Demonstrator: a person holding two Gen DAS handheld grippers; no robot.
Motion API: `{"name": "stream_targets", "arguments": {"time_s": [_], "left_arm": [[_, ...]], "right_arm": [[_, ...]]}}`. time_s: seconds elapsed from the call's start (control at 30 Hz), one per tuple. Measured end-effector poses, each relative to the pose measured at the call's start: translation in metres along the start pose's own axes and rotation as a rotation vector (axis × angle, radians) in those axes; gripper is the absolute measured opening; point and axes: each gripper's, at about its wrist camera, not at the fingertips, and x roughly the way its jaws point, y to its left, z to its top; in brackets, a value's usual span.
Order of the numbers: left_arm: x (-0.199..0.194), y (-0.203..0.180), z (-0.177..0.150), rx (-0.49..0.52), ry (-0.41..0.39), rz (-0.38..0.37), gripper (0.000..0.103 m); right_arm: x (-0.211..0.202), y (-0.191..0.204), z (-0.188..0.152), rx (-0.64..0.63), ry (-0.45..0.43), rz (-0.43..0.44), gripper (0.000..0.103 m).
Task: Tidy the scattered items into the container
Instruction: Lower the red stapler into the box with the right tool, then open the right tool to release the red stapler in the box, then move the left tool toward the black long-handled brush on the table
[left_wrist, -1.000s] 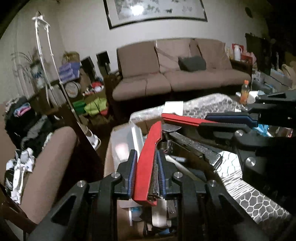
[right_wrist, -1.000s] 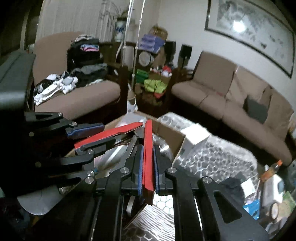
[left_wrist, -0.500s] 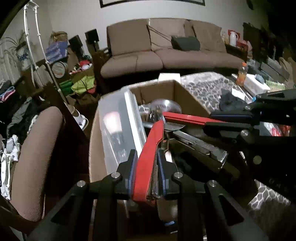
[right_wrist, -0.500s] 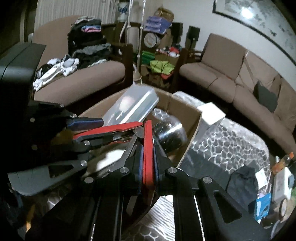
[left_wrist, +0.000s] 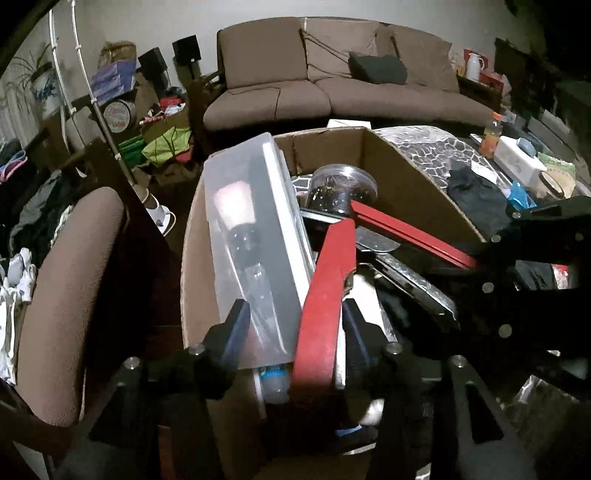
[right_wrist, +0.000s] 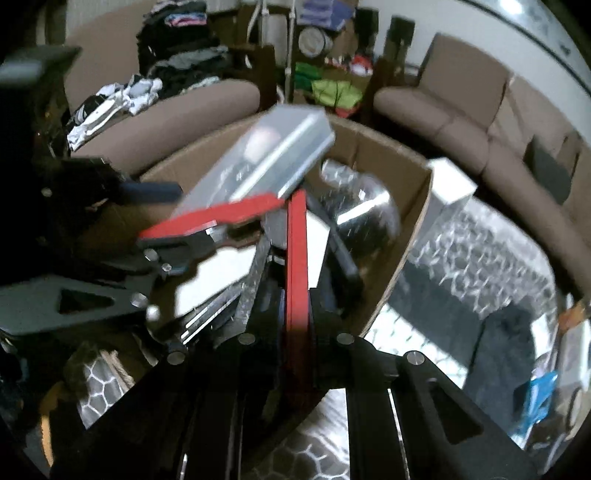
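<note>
- Both grippers have come down over the cardboard box, and the left gripper has spread its fingers since a second ago.
- Its fingers now stand apart around one red handle of the tool, not pinching it.
- Right gripper stays clamped on the other red handle.
- Tool hangs over the box, beside a clear plastic case and a dark jar.

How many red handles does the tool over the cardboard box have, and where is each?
2. One red handle lies between the left gripper's open fingers; the other red handle is clamped in the right gripper, above the cardboard box. Nothing suggests a hidden third.
</note>
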Motion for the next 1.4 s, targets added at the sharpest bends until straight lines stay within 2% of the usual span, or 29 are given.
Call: {"name": "stream_targets", "arguments": {"time_s": [0.1,0.23,0.33,0.4,0.5,0.63,0.7,0.8,0.93,1.03,1.07,1.17,1.3,1.4], "left_arm": [[-0.002,-0.002,-0.003,0.026,0.006,0.019,0.061],[-0.008,0.003,-0.007,0.015,0.004,0.048,0.063],[-0.022,0.008,-0.008,-0.007,-0.058,0.107,0.064],[-0.033,0.014,-0.009,-0.031,-0.104,0.143,0.066],[-0.049,0.035,-0.009,-0.117,-0.153,0.142,0.067],[-0.058,0.063,-0.011,-0.244,-0.166,0.063,0.069],[-0.059,0.069,-0.013,-0.278,-0.167,0.065,0.069],[-0.066,0.069,-0.014,-0.298,-0.202,0.055,0.069],[-0.081,0.044,-0.012,-0.248,-0.272,0.029,0.069],[-0.089,0.028,-0.009,-0.251,-0.291,-0.081,0.069],[-0.091,0.023,-0.007,-0.253,-0.294,-0.118,0.070],[-0.093,0.000,0.000,-0.234,-0.295,-0.178,0.081],[-0.096,-0.041,0.008,-0.141,-0.328,-0.203,0.084],[-0.092,-0.078,0.011,-0.064,-0.318,-0.251,0.084]], "right_arm": [[0.000,0.005,-0.001,-0.028,0.011,-0.010,0.012],[-0.001,0.011,-0.004,-0.007,0.015,0.076,0.015],[-0.002,0.016,-0.005,-0.005,0.024,0.128,0.018],[-0.008,0.014,-0.004,0.010,0.015,0.146,0.026],[-0.031,0.004,-0.003,0.041,-0.049,0.154,0.031],[-0.072,-0.016,-0.008,0.097,-0.152,0.115,0.041],[-0.089,-0.028,-0.019,0.127,-0.184,0.087,0.046],[-0.110,-0.048,-0.038,0.180,-0.226,0.049,0.046],[-0.135,-0.084,-0.062,0.291,-0.270,0.032,0.047],[-0.149,-0.113,-0.076,0.392,-0.279,0.013,0.047],[-0.154,-0.119,-0.079,0.399,-0.286,-0.005,0.047],[-0.170,-0.134,-0.088,0.414,-0.301,-0.046,0.049],[-0.180,-0.139,-0.102,0.403,-0.287,-0.093,0.050],[-0.188,-0.150,-0.121,0.419,-0.276,-0.126,0.051]]}}
